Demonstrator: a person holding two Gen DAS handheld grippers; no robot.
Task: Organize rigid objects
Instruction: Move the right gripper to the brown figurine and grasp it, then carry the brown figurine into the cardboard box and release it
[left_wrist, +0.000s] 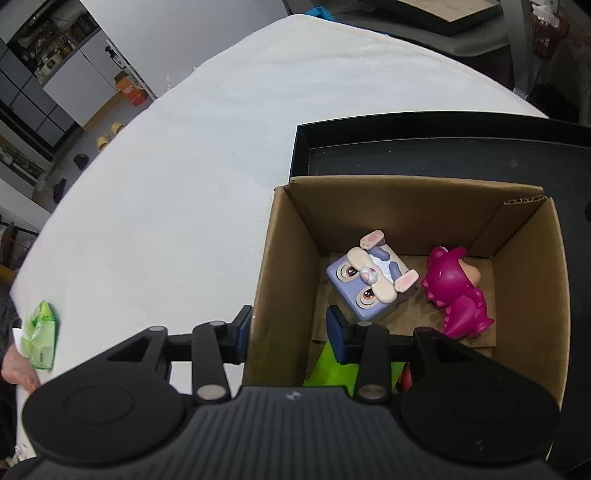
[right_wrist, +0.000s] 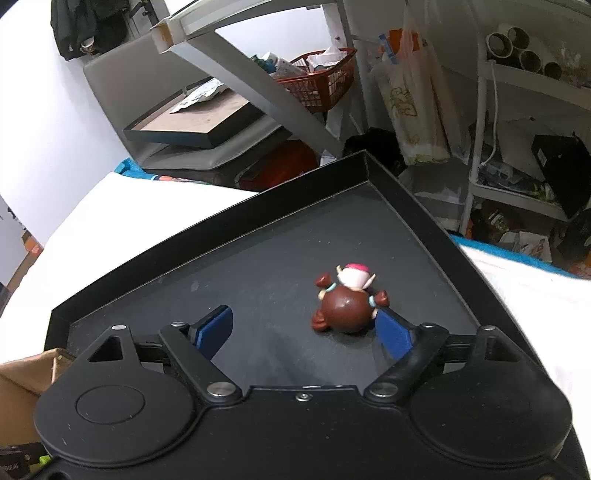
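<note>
The left tongs (left_wrist: 290, 332) are spread across the cardboard box (left_wrist: 284, 280) wall. The right tongs (right_wrist: 303, 332) are spread wide by the brown toy (right_wrist: 347, 308), which lies on the black tray (right_wrist: 258, 273).

The left tool (left_wrist: 290, 328) body covers most of a green thing (left_wrist: 328, 369) and a red bit (left_wrist: 406, 378) at the near end of the cardboard box (left_wrist: 284, 266), can't tell what they are. Black tray (left_wrist: 301, 147) runs off the right edge. The brown figure (right_wrist: 347, 304) faces away in the right wrist view, so its front's hidden.
</note>
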